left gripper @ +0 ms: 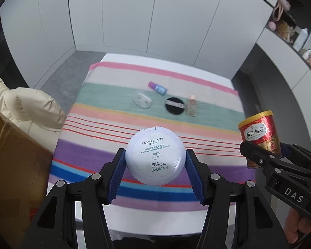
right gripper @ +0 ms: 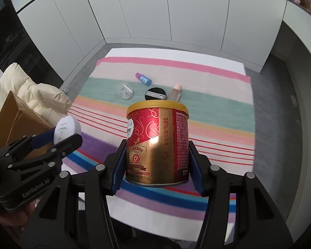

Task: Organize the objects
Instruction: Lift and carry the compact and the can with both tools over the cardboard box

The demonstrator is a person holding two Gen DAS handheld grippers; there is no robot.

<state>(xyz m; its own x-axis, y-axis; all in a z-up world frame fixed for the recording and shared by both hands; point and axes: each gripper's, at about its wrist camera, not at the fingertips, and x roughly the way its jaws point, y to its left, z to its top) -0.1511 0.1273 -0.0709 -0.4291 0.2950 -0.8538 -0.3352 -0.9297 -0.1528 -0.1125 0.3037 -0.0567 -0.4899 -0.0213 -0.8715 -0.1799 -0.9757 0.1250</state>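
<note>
My left gripper (left gripper: 155, 161) is shut on a round white powder compact (left gripper: 155, 155) and holds it above the near part of the striped cloth (left gripper: 105, 151). My right gripper (right gripper: 156, 164) is shut on a red and gold can (right gripper: 157, 143), held upright above the cloth (right gripper: 217, 112). The can also shows at the right of the left wrist view (left gripper: 259, 132), and the compact at the left of the right wrist view (right gripper: 66, 129). On the cloth's green stripe lie a clear lens case (left gripper: 142, 100), a blue and purple bottle (left gripper: 158, 88), a black round puff (left gripper: 174, 106) and a small pink-capped bottle (left gripper: 191, 105).
A brown cardboard box (left gripper: 12, 166) stands at the left with a cream padded jacket (left gripper: 27, 105) behind it. White cabinet doors (left gripper: 134, 16) close the far side. Shelves with small items (left gripper: 290, 27) are at the upper right.
</note>
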